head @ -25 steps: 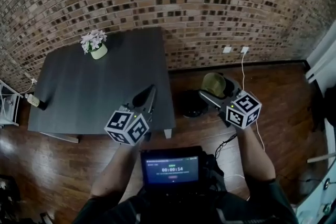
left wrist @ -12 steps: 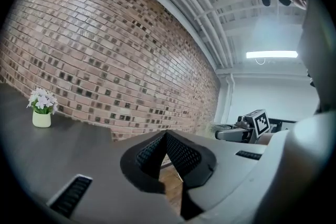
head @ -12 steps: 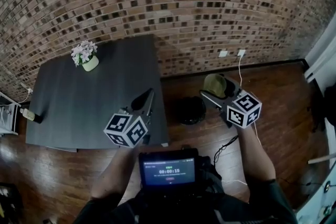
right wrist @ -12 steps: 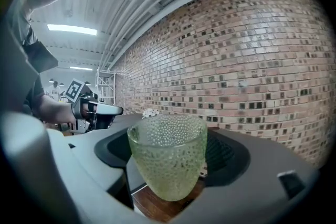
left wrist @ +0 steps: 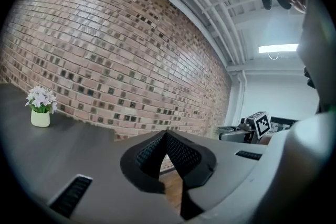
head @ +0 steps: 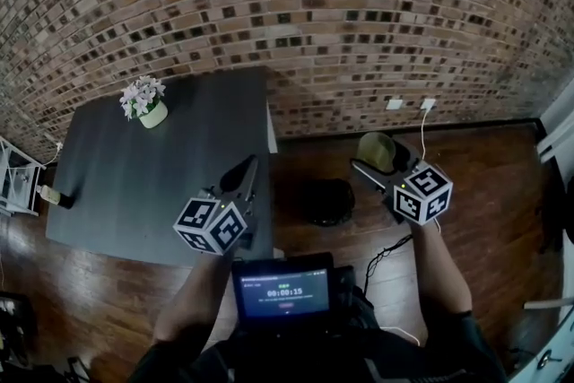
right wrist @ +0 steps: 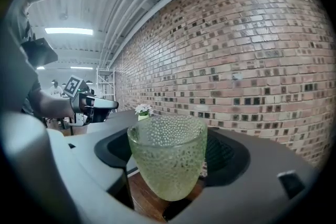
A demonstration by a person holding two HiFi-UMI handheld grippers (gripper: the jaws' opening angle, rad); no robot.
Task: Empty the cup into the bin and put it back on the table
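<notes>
Right claw: clamped on the pebbled green cup
Left claw: jaws together, empty
Bin: black, on floor beside surface

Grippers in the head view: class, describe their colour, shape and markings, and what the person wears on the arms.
The left gripper and right gripper have grey, tapering bodies with black grid-textured pads. Each carries a white cube printed with black square markers. No sleeves cover the forearms; dark clothing shows nearer the shoulders.
</notes>
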